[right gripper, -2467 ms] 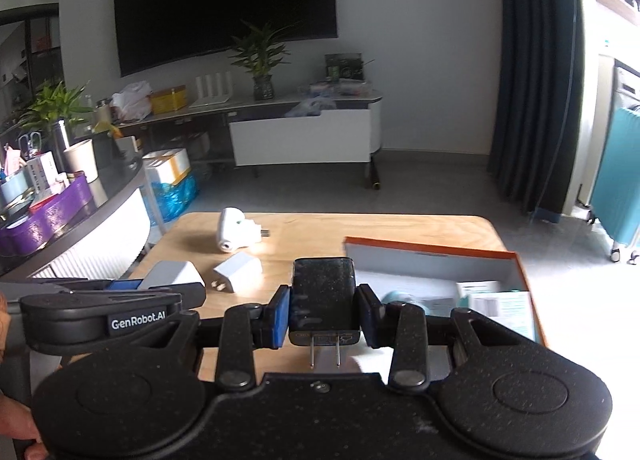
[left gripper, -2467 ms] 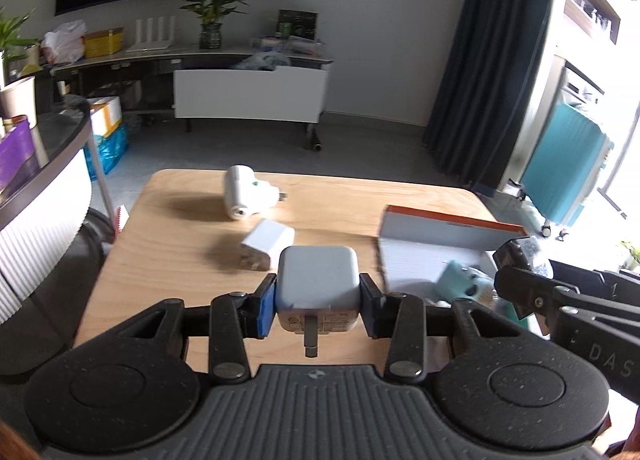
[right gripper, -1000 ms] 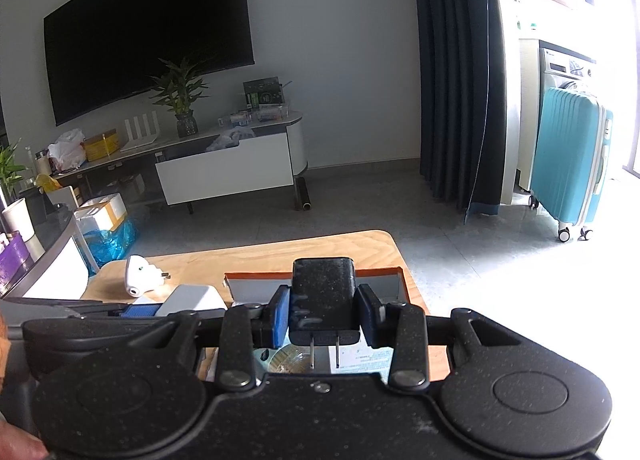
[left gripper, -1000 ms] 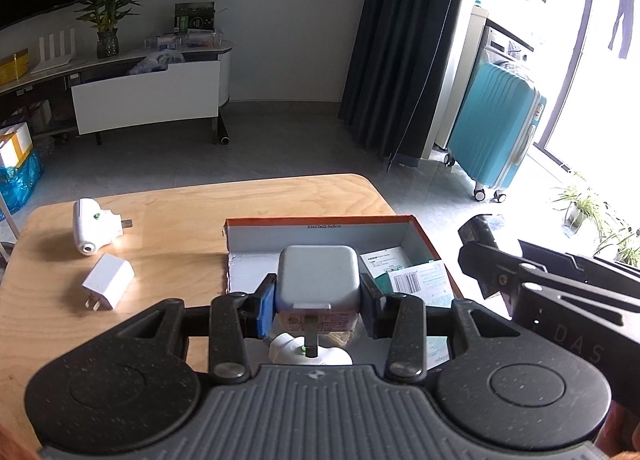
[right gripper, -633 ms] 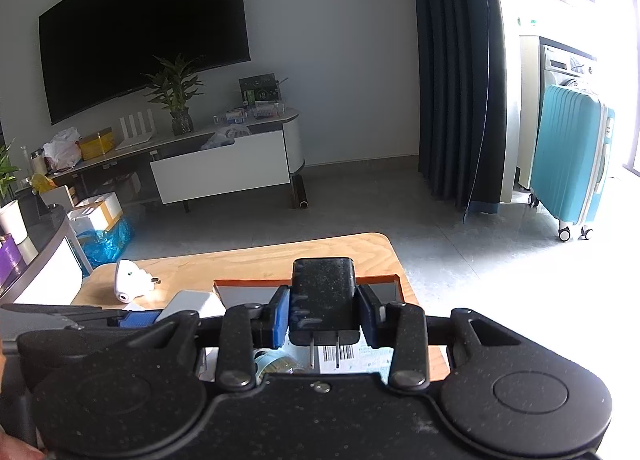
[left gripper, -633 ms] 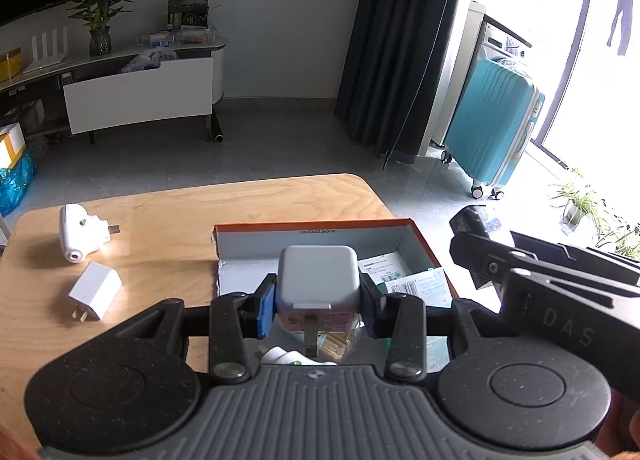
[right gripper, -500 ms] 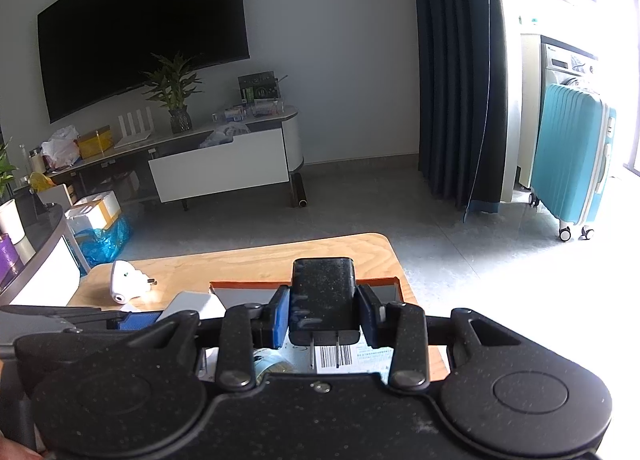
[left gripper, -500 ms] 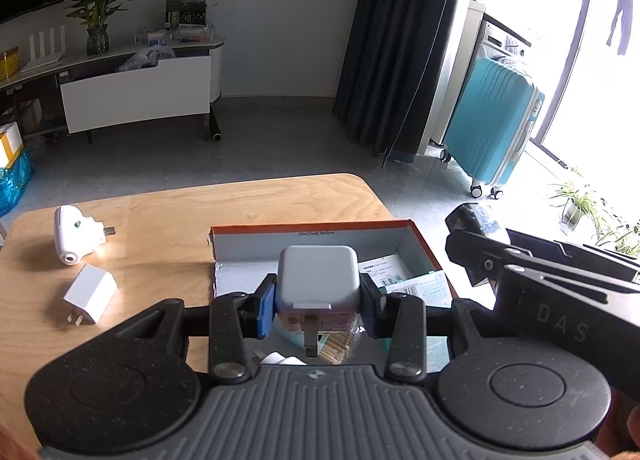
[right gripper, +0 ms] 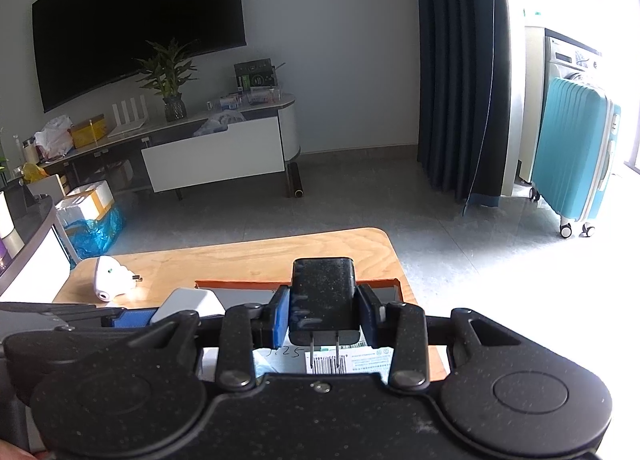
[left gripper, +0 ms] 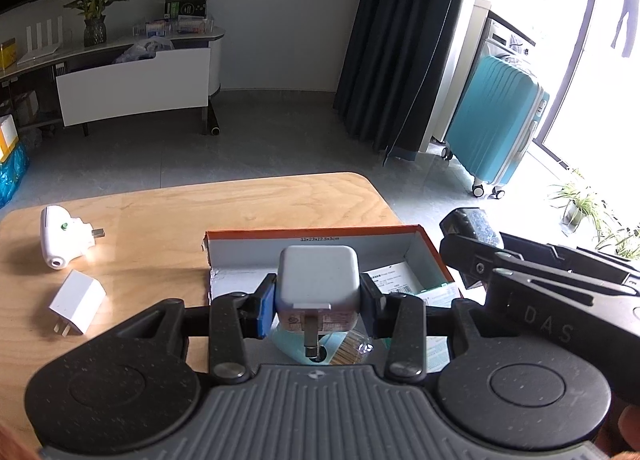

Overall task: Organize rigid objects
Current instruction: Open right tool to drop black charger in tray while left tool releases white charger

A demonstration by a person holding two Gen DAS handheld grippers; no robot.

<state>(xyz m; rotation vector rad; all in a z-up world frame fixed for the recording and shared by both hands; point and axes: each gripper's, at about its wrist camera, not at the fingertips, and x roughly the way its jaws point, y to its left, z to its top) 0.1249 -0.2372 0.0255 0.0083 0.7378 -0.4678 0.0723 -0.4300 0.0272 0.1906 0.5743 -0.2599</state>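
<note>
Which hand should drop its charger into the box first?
Probably the left: the left gripper holds its white charger over the open box; the black charger looks nearer the rim.

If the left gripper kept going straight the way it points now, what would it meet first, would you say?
Most likely the inside of the open box: the left gripper, shut on the white charger, tilts down over it. Depth is unclear; the papers on its floor probably come first.
</note>
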